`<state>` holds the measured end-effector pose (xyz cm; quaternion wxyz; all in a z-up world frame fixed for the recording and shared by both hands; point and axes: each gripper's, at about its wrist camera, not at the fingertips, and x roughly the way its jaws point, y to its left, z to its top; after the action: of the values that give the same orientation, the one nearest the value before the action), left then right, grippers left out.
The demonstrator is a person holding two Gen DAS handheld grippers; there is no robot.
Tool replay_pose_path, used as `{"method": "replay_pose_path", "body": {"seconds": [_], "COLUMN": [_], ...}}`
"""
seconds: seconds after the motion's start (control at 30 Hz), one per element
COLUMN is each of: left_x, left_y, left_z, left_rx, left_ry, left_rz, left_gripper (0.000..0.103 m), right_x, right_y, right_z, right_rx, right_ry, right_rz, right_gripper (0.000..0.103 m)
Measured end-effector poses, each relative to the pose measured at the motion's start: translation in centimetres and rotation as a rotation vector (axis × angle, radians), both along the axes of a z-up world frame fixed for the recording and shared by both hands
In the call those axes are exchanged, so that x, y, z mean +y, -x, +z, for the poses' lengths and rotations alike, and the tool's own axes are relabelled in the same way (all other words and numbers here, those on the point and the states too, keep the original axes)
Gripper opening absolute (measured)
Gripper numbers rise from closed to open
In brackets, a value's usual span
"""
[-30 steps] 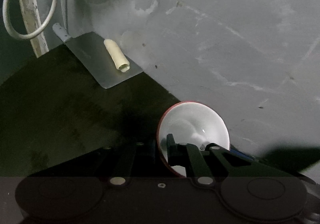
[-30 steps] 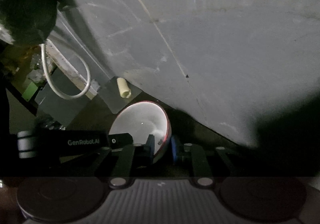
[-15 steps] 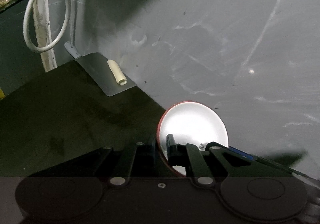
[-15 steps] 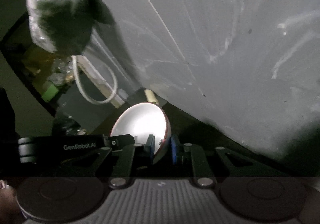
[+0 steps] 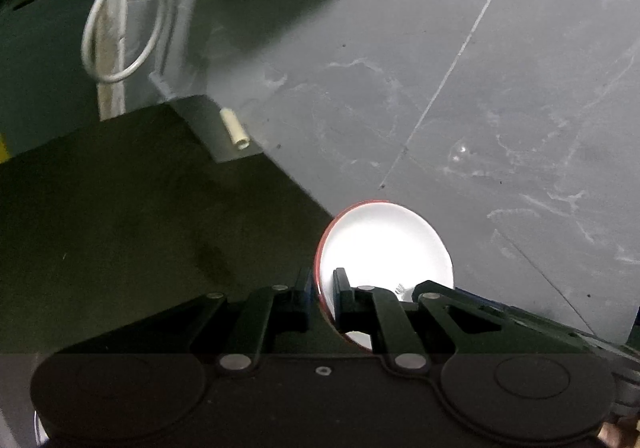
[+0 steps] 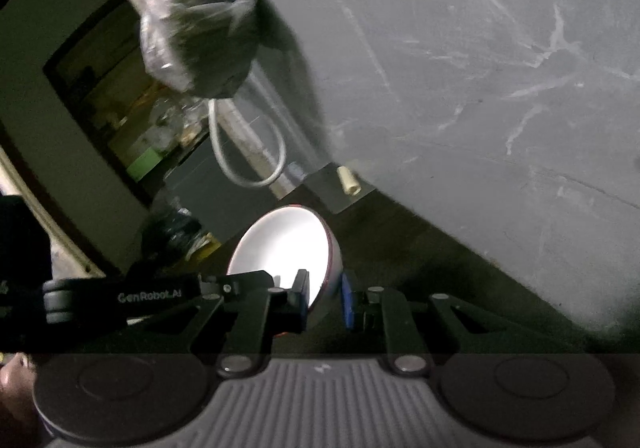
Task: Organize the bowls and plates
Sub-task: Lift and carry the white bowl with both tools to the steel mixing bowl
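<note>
Dim room; grey marbled wall point(image 5: 460, 96) behind dark counter point(image 5: 120, 216)

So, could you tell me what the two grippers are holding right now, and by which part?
Both hold one white bowl by its red rim, on opposite sides: the left gripper and the right gripper each pinch the wall.

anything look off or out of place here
The white bowl with the red rim is tipped on edge, clear of the dark counter, with the left gripper and right gripper each clamped on its rim. A small cream tube lies loose on a metal sheet by the wall. Nothing looks spilled or broken.
</note>
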<state>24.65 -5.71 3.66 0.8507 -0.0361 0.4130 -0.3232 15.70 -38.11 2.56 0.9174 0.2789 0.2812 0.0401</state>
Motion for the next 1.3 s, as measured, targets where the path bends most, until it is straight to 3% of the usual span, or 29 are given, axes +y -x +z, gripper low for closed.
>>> {"method": "replay_pose_path", "body": {"seconds": [0.3, 0.77, 1.3], "left_x": [4.2, 8.8, 11.3], "left_y": [3.3, 8.4, 12.8], "left_z": [0.3, -2.3, -3.5], "left_rx": [0.027, 0.096, 0.127], "left_ry": [0.041, 0.097, 0.079], "left_rz": [0.056, 0.129, 0.154], "left_gripper": [0.010, 0.010, 0.011], "right_x": [2.0, 4.8, 7.2], "right_y": [2.9, 6.5, 10.2], "right_z": [1.2, 1.4, 2.0], "right_rx": [-0.010, 0.076, 0.130], "right_ry": [-0.025, 0.007, 0.081], "right_rz": [0.131, 0.334, 0.564], "right_gripper": [0.019, 0.020, 0.021]}}
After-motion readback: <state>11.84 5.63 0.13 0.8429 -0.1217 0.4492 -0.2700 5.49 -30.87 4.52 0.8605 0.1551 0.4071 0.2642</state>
